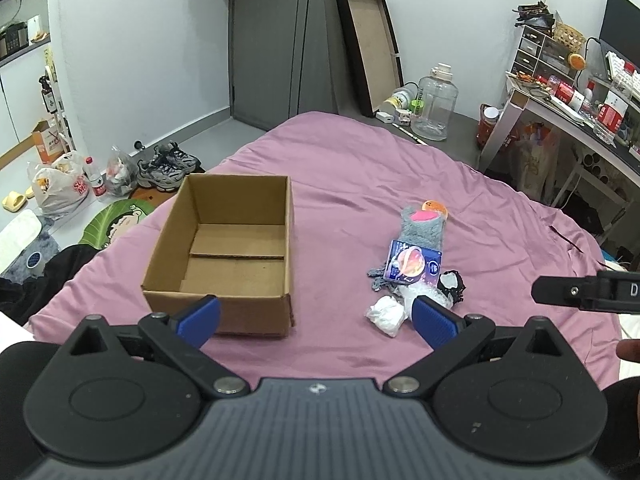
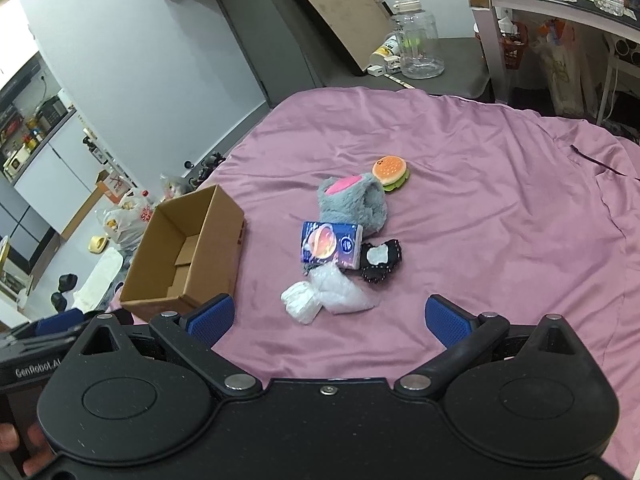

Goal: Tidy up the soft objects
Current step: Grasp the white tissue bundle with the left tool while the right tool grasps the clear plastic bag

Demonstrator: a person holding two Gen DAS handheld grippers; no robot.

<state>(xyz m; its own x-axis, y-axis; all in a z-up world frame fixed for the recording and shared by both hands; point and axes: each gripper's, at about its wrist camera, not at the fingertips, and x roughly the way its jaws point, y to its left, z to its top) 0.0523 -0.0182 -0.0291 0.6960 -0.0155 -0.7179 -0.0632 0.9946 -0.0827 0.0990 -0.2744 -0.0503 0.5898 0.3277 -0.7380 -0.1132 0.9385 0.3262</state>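
Note:
An empty cardboard box (image 1: 224, 248) (image 2: 188, 256) stands on the pink bedsheet (image 1: 340, 184) (image 2: 460, 160). To its right lies a pile: a grey fluffy plush (image 1: 422, 226) (image 2: 354, 202), a burger toy (image 1: 434, 206) (image 2: 390, 170), a blue tissue pack (image 1: 414, 266) (image 2: 330, 244), a black-and-white cloth (image 1: 452, 284) (image 2: 380, 258), a clear plastic bag (image 2: 340, 292) and a white wad (image 1: 384, 314) (image 2: 300, 302). My left gripper (image 1: 316, 318) is open, empty, in front of the box. My right gripper (image 2: 330, 316) is open, empty, just before the pile.
A clear water jug (image 1: 434, 104) (image 2: 416, 46) and bottles stand on a grey surface beyond the bed. A cluttered desk (image 1: 572, 96) is at the right. Shoes (image 1: 168, 166) and bags (image 1: 60, 184) lie on the floor at the left.

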